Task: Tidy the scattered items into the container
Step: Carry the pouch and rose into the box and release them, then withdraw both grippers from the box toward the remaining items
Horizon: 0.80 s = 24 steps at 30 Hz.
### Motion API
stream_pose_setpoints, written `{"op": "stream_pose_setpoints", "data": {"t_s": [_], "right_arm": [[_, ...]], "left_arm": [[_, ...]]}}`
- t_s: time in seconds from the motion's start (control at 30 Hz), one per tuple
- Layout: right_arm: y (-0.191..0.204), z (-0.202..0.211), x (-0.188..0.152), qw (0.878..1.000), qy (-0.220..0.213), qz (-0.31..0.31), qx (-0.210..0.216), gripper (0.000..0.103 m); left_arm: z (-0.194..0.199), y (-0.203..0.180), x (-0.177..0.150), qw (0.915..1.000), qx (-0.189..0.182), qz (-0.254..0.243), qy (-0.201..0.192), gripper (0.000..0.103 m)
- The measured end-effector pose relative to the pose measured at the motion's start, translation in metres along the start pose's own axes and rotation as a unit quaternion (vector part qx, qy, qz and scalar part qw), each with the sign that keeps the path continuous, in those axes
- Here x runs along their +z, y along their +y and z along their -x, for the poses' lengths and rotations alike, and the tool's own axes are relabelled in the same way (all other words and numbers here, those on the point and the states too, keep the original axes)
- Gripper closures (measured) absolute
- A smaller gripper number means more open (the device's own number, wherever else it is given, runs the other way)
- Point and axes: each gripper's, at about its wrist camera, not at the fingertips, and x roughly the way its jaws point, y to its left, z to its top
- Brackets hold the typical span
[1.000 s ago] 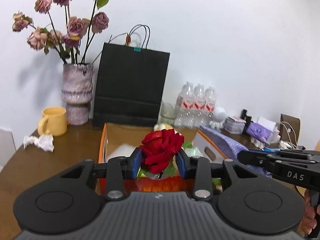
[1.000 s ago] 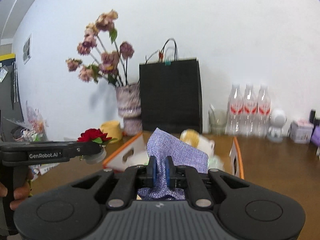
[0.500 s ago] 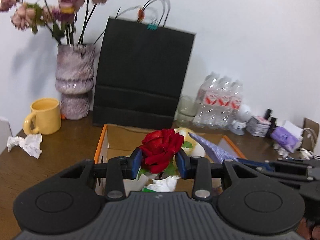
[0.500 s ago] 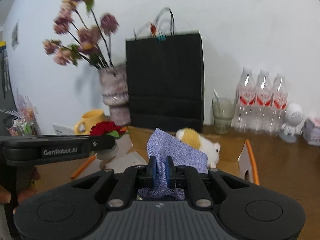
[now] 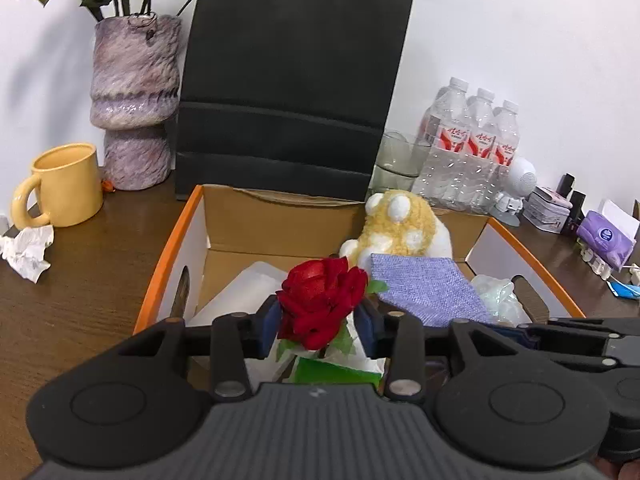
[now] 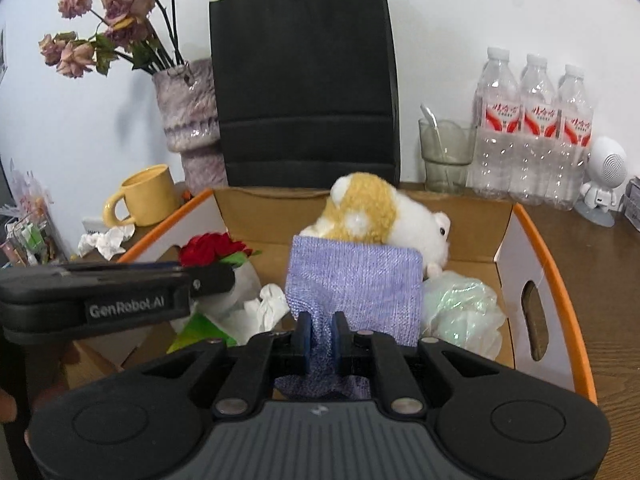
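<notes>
My left gripper (image 5: 320, 320) is shut on a red rose (image 5: 322, 300) and holds it over the near left part of an orange-rimmed cardboard box (image 5: 168, 256). My right gripper (image 6: 320, 332) is shut on a blue-purple woven cloth (image 6: 354, 284) and holds it over the box's (image 6: 536, 236) middle. The rose (image 6: 210, 246) and the left gripper also show at the left of the right wrist view. In the box lie a yellow-and-white plush toy (image 6: 372, 212), crumpled clear plastic (image 6: 460, 308), white tissue (image 6: 268, 310) and a green item (image 5: 336, 372).
A black paper bag (image 5: 296, 80) stands behind the box. A purple vase (image 5: 134, 104), a yellow mug (image 5: 64, 184) and crumpled paper (image 5: 26, 252) are to the left. A glass (image 6: 444, 156), water bottles (image 6: 532, 136), a white figure (image 6: 604, 176) and small boxes are to the right.
Both grippers have moved forward and lower over the box with the rose and the cloth still held. The box's contents now fill more of both views.
</notes>
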Motion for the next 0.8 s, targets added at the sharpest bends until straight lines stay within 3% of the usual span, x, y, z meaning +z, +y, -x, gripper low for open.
{"op": "stream_pose_setpoints", "data": {"t_s": [0.07,0.13,0.2,0.27,0.33,0.4,0.6,0.8], "right_arm": [[-0.001,0.003,0.001,1.0,0.001,-0.001,0.003,0.086],[0.0,0.009,0.002,1.0,-0.004,0.001,0.003,0.076],[0.003,0.017,0.004,1.0,-0.012,0.007,0.002,0.045],[0.007,0.025,0.004,1.0,-0.023,0.019,-0.003,0.033],[0.011,0.033,0.004,0.999,-0.03,0.028,-0.01,0.024],[0.014,0.04,0.004,0.999,-0.035,0.032,-0.012,0.011],[0.019,0.064,-0.001,0.999,-0.036,0.029,-0.018,0.0],[0.013,0.116,-0.015,0.997,-0.061,0.033,-0.027,0.0]], "left_arm": [[0.003,-0.001,0.0,1.0,0.0,0.0,-0.003,0.052],[0.007,-0.003,0.002,0.9999,-0.002,-0.003,-0.011,0.038],[0.014,-0.006,0.003,0.9997,-0.002,-0.01,-0.02,0.025],[0.021,-0.009,0.003,0.9994,-0.004,-0.017,-0.03,0.018],[0.028,-0.011,0.003,0.9991,0.0,-0.021,-0.036,0.002],[0.037,-0.014,0.003,0.9988,0.003,-0.023,-0.044,0.0],[0.071,-0.014,0.003,0.9978,0.004,-0.013,-0.065,0.0],[0.126,0.001,-0.005,0.9951,0.013,-0.01,-0.098,0.0]]}}
